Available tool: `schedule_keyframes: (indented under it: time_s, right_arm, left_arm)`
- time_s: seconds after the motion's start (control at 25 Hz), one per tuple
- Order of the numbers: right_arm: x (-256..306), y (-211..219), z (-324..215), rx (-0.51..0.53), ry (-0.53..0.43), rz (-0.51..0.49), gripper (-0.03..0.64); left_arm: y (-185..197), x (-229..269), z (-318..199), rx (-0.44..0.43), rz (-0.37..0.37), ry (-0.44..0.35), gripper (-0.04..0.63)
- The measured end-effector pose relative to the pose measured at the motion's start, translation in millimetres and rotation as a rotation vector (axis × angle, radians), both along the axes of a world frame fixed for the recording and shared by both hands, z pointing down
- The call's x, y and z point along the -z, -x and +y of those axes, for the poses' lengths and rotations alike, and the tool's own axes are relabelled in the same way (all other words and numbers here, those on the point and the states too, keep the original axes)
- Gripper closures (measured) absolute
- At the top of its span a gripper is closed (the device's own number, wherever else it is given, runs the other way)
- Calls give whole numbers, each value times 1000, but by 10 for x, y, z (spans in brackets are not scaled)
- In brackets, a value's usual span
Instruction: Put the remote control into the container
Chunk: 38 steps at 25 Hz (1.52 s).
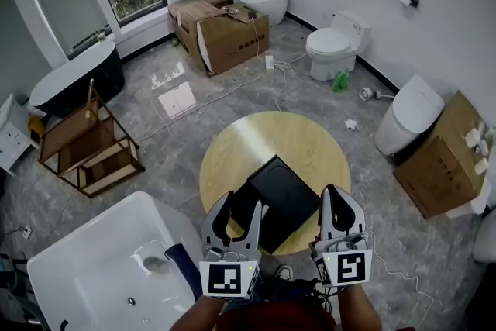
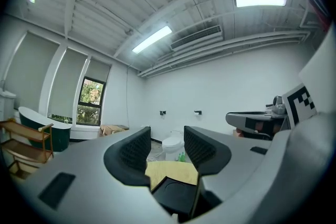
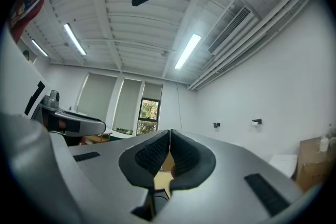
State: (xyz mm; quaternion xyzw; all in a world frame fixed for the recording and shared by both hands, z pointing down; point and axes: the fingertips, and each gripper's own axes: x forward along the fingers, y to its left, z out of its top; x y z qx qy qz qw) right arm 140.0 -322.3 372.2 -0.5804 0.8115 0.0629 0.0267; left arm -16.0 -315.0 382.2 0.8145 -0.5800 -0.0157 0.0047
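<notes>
A black square container (image 1: 283, 194) lies on the round wooden table (image 1: 232, 159), near its front edge. I see no remote control in any view. My left gripper (image 1: 240, 209) hovers over the container's near left corner with its jaws apart and nothing between them. In the left gripper view the left gripper (image 2: 167, 139) frames the container (image 2: 176, 194) and the table (image 2: 168, 169) below. My right gripper (image 1: 335, 196) is at the container's right side, jaws together. The right gripper view shows the right gripper (image 3: 169, 139) with pads touching and empty.
A white bathtub (image 1: 101, 267) stands at the lower left, next to my left arm. A wooden rack (image 1: 89, 143) and a black tub (image 1: 74, 77) are at the left. Cardboard boxes (image 1: 221, 31), toilets (image 1: 333, 46) and a further box (image 1: 438, 159) ring the table.
</notes>
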Motion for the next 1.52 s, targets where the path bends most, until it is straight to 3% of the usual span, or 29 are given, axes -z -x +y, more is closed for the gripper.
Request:
schedule_keyframes:
  time_s: [0.28, 0.56, 1.36, 1.52]
  right_arm:
    - [14, 20, 4, 10, -1, 6, 592]
    - [5, 28, 10, 16, -4, 3, 592]
    - [21, 37, -27, 28, -10, 13, 594]
    - [47, 58, -45, 30, -13, 16, 592]
  left_arm:
    - [44, -2, -11, 36, -27, 7, 466]
    - [84, -11, -18, 35, 7, -11, 572]
    - [60, -70, -64, 29, 7, -7, 580]
    - [95, 33, -102, 58, 83, -34, 580]
